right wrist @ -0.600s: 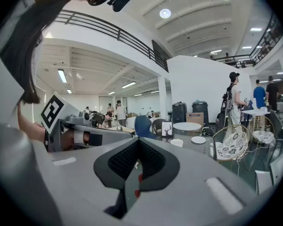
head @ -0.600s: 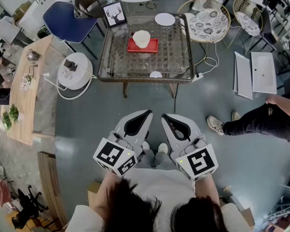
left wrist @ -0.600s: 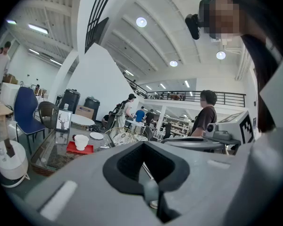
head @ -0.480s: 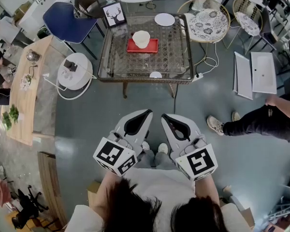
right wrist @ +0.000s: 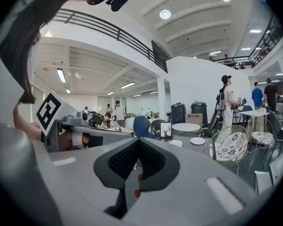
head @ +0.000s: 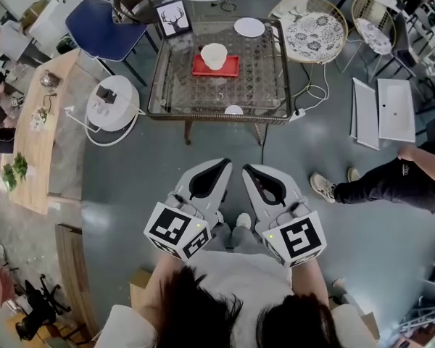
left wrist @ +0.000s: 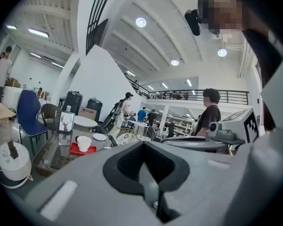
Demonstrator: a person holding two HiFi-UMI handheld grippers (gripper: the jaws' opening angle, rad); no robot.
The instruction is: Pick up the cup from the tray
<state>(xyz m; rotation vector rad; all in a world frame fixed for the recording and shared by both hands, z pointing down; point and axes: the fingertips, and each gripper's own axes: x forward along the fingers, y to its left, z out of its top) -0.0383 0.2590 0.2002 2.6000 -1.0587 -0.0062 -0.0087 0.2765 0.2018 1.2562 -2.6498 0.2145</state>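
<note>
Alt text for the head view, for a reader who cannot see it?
A person holds the left gripper and right gripper, both shut and empty, over a floor, well short of a glass-topped table. On it a white cup stands on a red tray, with a white plate and a framed deer picture nearby.

A glass-topped counter (head: 268, 85) stands at 12 o'clock on the grey floor (head: 167, 165), with a blue chair (head: 101, 24) at 11 o'clock, a patterned round chair (head: 315, 36) at 1 o'clock and a wooden table (head: 47, 114) at 9 o'clock. Round ceiling lights (left wrist: 141, 22) shine over white walls (left wrist: 99, 79) and a railed balcony (left wrist: 188, 96).
</note>
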